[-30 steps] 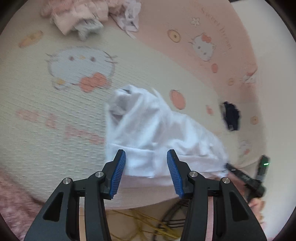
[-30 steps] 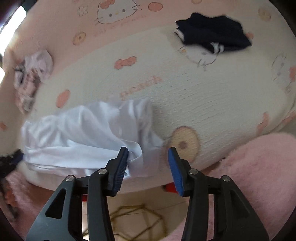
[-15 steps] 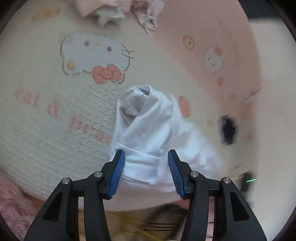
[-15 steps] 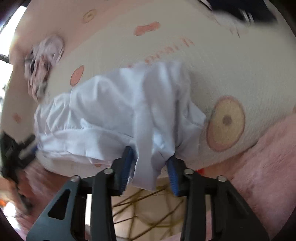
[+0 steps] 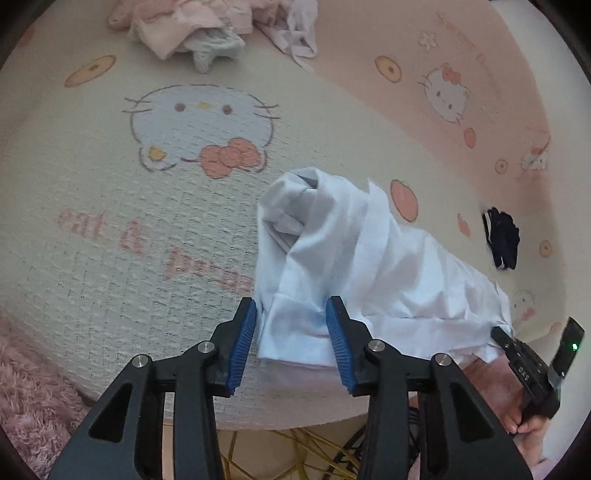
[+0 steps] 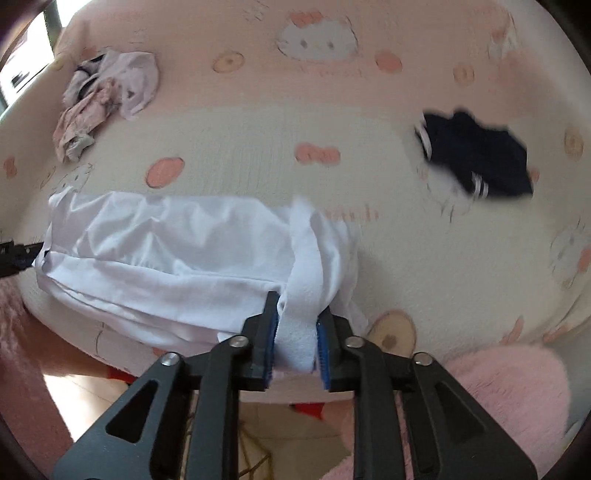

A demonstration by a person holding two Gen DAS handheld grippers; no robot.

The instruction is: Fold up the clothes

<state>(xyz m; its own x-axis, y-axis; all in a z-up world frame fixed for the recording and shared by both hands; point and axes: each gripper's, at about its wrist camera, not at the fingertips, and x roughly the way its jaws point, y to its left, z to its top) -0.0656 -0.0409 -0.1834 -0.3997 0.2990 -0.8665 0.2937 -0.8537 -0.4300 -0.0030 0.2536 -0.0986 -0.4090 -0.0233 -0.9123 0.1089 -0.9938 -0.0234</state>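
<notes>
A crumpled white garment [image 5: 354, 258] lies near the front edge of a cartoon-cat print bed cover [image 5: 110, 229]. My left gripper [image 5: 291, 339] is open, its blue pads [image 5: 242, 339] either side of a folded white end, not pinching it. In the right wrist view the same white garment [image 6: 177, 251] stretches leftward. My right gripper [image 6: 295, 343] is shut on a bunched strip at its right end. The right gripper also shows at the far right of the left wrist view [image 5: 532, 373].
A pile of pink and pale clothes [image 5: 207, 26] lies at the far side, also in the right wrist view [image 6: 107, 99]. A dark navy garment [image 6: 476, 155] lies to the right. A pink fluffy rug [image 6: 509, 406] and yellow cables [image 5: 295, 450] are below the bed edge.
My right gripper closed on the right end of the white garment and pulled it out sideways. My left gripper stayed open around the left end.
</notes>
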